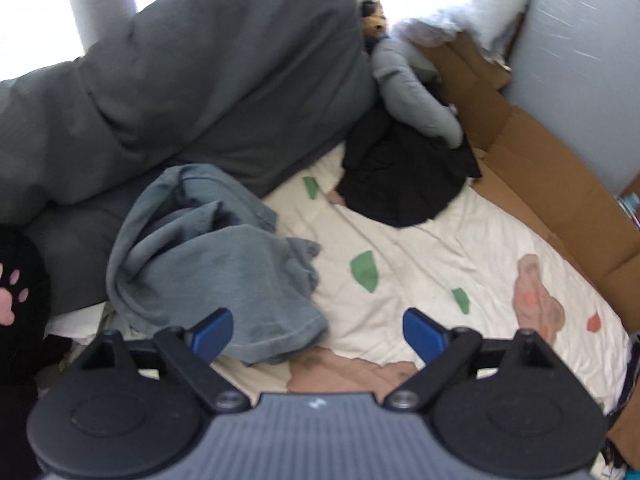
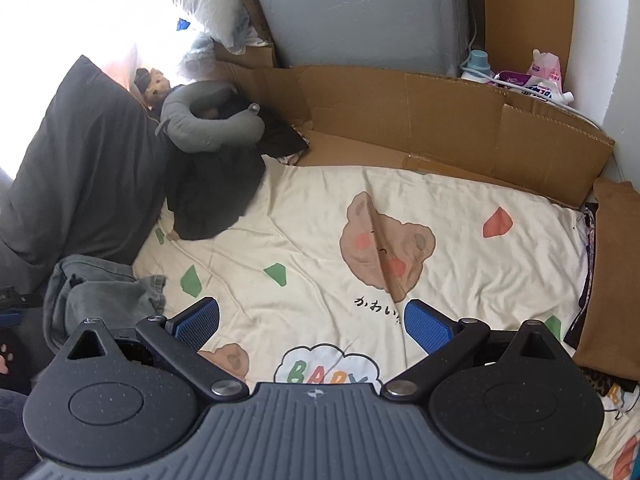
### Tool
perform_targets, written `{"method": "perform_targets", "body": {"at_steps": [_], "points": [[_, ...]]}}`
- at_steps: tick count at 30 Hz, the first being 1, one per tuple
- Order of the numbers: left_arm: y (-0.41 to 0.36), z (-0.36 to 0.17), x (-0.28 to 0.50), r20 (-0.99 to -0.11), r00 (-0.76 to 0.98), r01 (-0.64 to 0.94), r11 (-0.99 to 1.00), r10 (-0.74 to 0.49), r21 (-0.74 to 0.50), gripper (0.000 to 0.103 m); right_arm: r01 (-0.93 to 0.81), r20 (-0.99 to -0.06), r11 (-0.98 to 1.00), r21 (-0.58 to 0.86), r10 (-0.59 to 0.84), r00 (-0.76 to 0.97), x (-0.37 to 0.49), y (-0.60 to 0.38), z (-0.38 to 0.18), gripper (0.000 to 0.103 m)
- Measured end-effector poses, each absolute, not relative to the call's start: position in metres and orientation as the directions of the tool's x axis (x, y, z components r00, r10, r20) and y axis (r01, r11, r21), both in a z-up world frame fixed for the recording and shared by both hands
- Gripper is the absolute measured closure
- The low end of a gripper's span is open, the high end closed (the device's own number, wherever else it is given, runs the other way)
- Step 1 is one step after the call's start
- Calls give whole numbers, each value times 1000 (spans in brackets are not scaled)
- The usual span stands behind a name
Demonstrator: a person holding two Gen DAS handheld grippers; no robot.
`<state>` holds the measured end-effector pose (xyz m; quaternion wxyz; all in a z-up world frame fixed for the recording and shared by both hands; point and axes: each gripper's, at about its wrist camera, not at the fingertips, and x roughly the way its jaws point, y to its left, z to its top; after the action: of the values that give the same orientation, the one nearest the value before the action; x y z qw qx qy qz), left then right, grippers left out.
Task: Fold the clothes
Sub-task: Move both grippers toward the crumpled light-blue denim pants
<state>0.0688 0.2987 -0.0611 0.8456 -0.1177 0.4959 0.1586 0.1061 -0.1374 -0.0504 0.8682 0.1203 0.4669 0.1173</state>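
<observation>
— Where the left wrist view is taken, what is seen between the fingers of the left tool [image 1: 318, 334]?

— The blue pads are seen spread wide, though they are drawing slightly together. A hem of the crumpled blue-grey garment [image 1: 212, 256] is seen just inside the left pad, but it is not pressed by either pad; nothing is gripped.

— And where is that garment laid?

— It is heaped on the cream bed sheet [image 1: 420, 248], against the dark grey duvet [image 1: 200, 80] that is bunched along the left side. In the right wrist view the same garment [image 2: 100, 292] is seen at the lower left, beside the left pad of the right tool [image 2: 312, 324].

— How is the right tool held?

— Its pads are parted wide over the bare sheet [image 2: 320, 200], above the printed bear and the cloud lettered "BABY". Nothing is held between them.

— What else is found on the bed?

— A black garment [image 1: 400, 184] is piled farther back, and a grey neck pillow [image 2: 208, 120] is laid on top of it, with a small plush toy [image 2: 154, 84] just behind. Flattened cardboard [image 2: 440, 120] is stood along the far edge of the bed, against a grey wall. Bottles and packets [image 2: 536, 80] are seen behind the cardboard at the right corner; their labels cannot be read.
</observation>
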Motion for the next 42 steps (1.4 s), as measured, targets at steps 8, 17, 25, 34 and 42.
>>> {"method": "perform_targets", "body": {"at_steps": [8,17,25,34,42], "points": [[344,-79,52,-884,424,-475,879,196,-32,17,-184,-773,919,350,394,498,111,-115,-66,2],[386,-116,36,-888,400,-559,828,229,-38,17,-303,-769,879,367,470,433,126,-78,-101,3],[409,-171,34,-903,386,-620,778,186,-105,17,-408,-767,826,388,535,354,148,-41,-151,3],[444,-229,33,-909,324,-700,713,261,-45,22,-526,-777,763,374,568,271,162,-2,-202,17],[479,-266,21,-903,319,-750,660,287,-55,30,-582,-789,720,379,580,203,161,28,-251,17]]}}
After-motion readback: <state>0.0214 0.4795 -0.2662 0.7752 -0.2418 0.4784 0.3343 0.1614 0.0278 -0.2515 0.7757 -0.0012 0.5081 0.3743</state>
